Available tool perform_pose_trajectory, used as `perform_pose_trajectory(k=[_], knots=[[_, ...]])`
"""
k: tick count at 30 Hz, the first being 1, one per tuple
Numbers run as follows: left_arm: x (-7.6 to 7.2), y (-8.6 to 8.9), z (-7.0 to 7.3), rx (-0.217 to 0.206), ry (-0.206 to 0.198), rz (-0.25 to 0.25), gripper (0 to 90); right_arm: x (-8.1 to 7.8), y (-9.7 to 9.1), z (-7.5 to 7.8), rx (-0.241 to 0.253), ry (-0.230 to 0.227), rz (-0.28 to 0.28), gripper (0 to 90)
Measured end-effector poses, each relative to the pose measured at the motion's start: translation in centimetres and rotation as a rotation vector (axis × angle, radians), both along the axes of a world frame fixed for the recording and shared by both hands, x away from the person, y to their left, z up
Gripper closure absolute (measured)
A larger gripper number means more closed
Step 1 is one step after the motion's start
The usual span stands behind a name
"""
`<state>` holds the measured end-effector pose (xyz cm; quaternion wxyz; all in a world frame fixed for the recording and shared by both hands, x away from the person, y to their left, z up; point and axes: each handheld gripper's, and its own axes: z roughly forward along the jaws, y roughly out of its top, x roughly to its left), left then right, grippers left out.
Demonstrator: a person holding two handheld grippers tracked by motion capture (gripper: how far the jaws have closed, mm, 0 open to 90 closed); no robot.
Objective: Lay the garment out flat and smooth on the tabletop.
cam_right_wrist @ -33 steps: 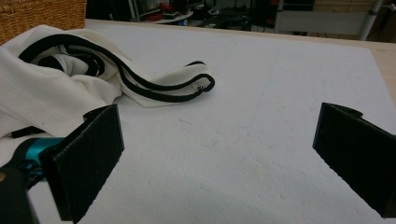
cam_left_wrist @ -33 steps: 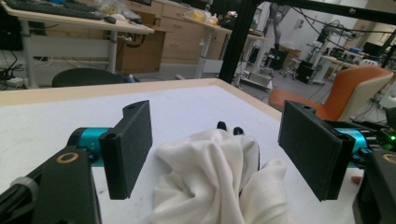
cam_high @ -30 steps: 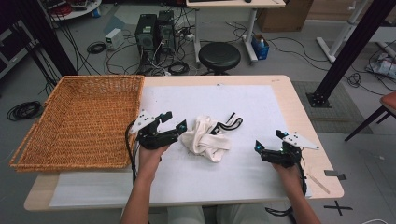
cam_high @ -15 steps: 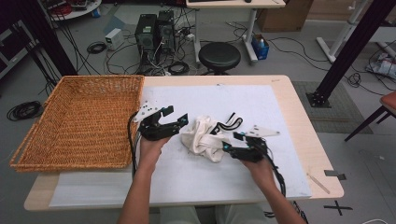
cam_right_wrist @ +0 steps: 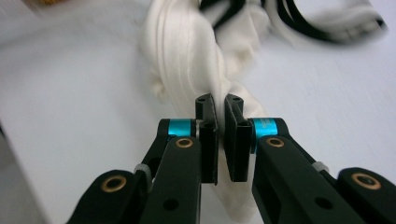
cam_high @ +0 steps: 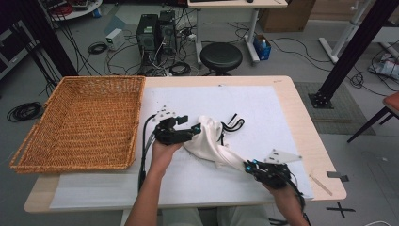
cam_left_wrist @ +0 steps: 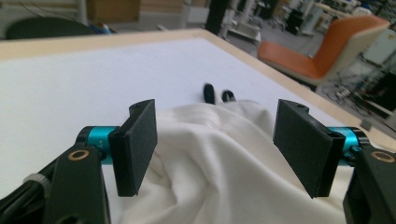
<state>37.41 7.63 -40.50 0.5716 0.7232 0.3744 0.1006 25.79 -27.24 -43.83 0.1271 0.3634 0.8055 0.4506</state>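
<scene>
Right gripper [cam_right_wrist: 220,140] just closed, clamping white cloth [cam_high: 211,146] at its 5 o'clock end — left gripper [cam_left_wrist: 215,144] jaws wide, straddling cloth.

high: overhead, facing forward-down | gripper views: close, low | shared: white cloth [cam_high: 211,143]

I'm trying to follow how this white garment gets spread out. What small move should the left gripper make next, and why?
Probably close the left gripper on the white garment. Its jaws stand open with the cloth bunched between them, not pinched, though they have just been closing a little. The right gripper is already shut on a stretched corner, so a second grip would let the two hands pull the cloth apart.
</scene>
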Motion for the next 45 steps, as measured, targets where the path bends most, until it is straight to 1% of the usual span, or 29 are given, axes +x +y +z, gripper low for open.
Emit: perform_pose_trajectory(k=[1, 4, 5, 6, 7, 8, 9, 11, 12, 14, 16, 17, 19, 21, 22, 23, 24, 25, 26, 27, 28, 29, 30, 32, 34, 36, 39, 43, 45], knots=[[0.3, -0.6, -0.5, 0.008, 0.016, -0.01, 30.7, -0.5, -0.5, 0.0, 0.005, 0.018, 0.019, 86.4], [1.2, -2.0, -2.1, 0.031, 0.081, -0.024, 30.7, -1.4, -0.7, 0.4, 0.009, -0.006, 0.066, 83.7], [1.3, -2.3, -2.6, 0.047, 0.109, -0.026, 30.8, -1.4, -0.6, 0.7, 0.013, -0.02, 0.064, 79.2], [1.4, -2.4, -3.0, 0.054, 0.129, -0.046, 36.1, -1.3, -0.5, 1.0, 0.025, -0.031, 0.046, 74.1], [1.3, -2.4, -3.1, 0.067, 0.126, -0.074, 53.5, -1.0, -0.5, 1.2, 0.05, -0.043, 0.029, 70.5], [1.0, -2.3, -3.1, 0.083, 0.1, -0.079, 73.1, -0.7, -0.6, 1.4, 0.075, -0.056, 0.004, 63.6], [0.7, -2.1, -2.9, 0.068, 0.075, -0.081, 83.3, -0.2, -0.7, 1.7, 0.085, -0.073, -0.033, 57.4], [-0.2, -1.2, -2.4, 0.024, 0.051, -0.082, 85.2, 0.8, -0.8, 2.2, 0.082, -0.1, -0.131, 50.9], [-0.8, -0.7, -2.1, 0.012, 0.036, -0.081, 85.6, 1.5, -0.7, 2.4, 0.082, -0.107, -0.174, 51.0], [-2.2, 0.6, -1.9, -0.007, 0.015, -0.075, 85.9, 3.4, -0.2, 2.7, 0.085, -0.082, -0.224, 51.0], [-3.7, 2.0, -1.9, -0.027, 0.007, -0.061, 86.0, 5.4, 1.3, 2.6, 0.071, -0.049, -0.2, 52.3], [-4.5, 2.7, -2.0, -0.036, 0.0, -0.052, 86.0, 6.4, 2.5, 2.5, 0.058, -0.036, -0.169, 53.6], [-5.9, 3.8, -2.2, -0.027, -0.001, -0.032, 86.0, 8.1, 5.3, 1.9, 0.038, 0.007, -0.096, 53.8], [-6.9, 4.9, -2.6, -0.023, 0.006, -0.018, 86.0, 9.5, 7.8, 0.7, 0.026, 0.084, -0.025, 55.3], [-7.4, 5.4, -2.7, -0.022, 0.012, -0.012, 86.0, 9.9, 8.7, 0.1, 0.016, 0.117, -0.007, 61.4], [-7.7, 5.8, -2.8, -0.026, 0.017, -0.004, 85.9, 10.1, 9.4, -0.4, -0.029, 0.118, 0.01, 68.3], [-8.1, 6.2, -2.8, -0.032, 0.015, 0.002, 85.9, 10.2, 9.6, -0.6, -0.05, 0.104, 0.025, 78.4], [-8.4, 6.5, -2.8, -0.04, 0.01, 0.013, 85.6, 10.1, 9.4, -0.3, -0.053, 0.086, 0.015, 86.2], [-8.6, 6.8, -2.6, -0.042, 0.005, 0.026, 84.0, 9.8, 8.9, 0.2, -0.077, 0.053, -0.014, 86.8], [-8.7, 7.0, -2.4, -0.044, 0.007, 0.051, 76.1, 9.6, 8.0, 0.7, -0.086, 0.029, -0.04, 87.2], [-8.5, 7.2, -2.1, -0.052, 0.03, 0.076, 63.8, 9.4, 6.9, 1.2, -0.093, 0.005, -0.078, 87.4], [-8.3, 7.3, -1.7, -0.058, 0.041, 0.101, 56.0, 9.2, 5.5, 1.5, -0.087, -0.012, -0.118, 87.4], [-8.2, 7.3, -1.3, -0.052, 0.03, 0.119, 48.8, 9.1, 4.0, 1.8, -0.076, -0.017, -0.165, 87.4], [-7.7, 6.9, -0.4, -0.052, -0.012, 0.133, 47.3, 8.8, 1.1, 2.0, -0.067, -0.026, -0.261, 87.3], [-6.8, 6.1, 0.3, -0.052, -0.03, 0.114, 45.3, 8.6, -1.2, 1.9, -0.055, -0.011, -0.349, 86.9], [-5.4, 4.7, 0.5, -0.013, -0.035, 0.081, 45.0, 8.4, -2.8, 1.6, -0.048, 0.005, -0.394, 82.3], [-2.9, 2.8, 0.3, 0.04, -0.018, 0.06, 42.3, 7.3, -3.9, 1.1, -0.035, -0.002, -0.436, 64.9], [0.3, 1.1, -0.4, 0.095, 0.013, 0.053, 39.7, 5.7, -4.9, 1.0, -0.002, -0.014, -0.471, 53.4], [1.5, 0.5, -0.9, 0.126, 0.038, 0.053, 38.6, 5.2, -5.1, 1.1, 0.003, -0.012, -0.468, 50.3]])
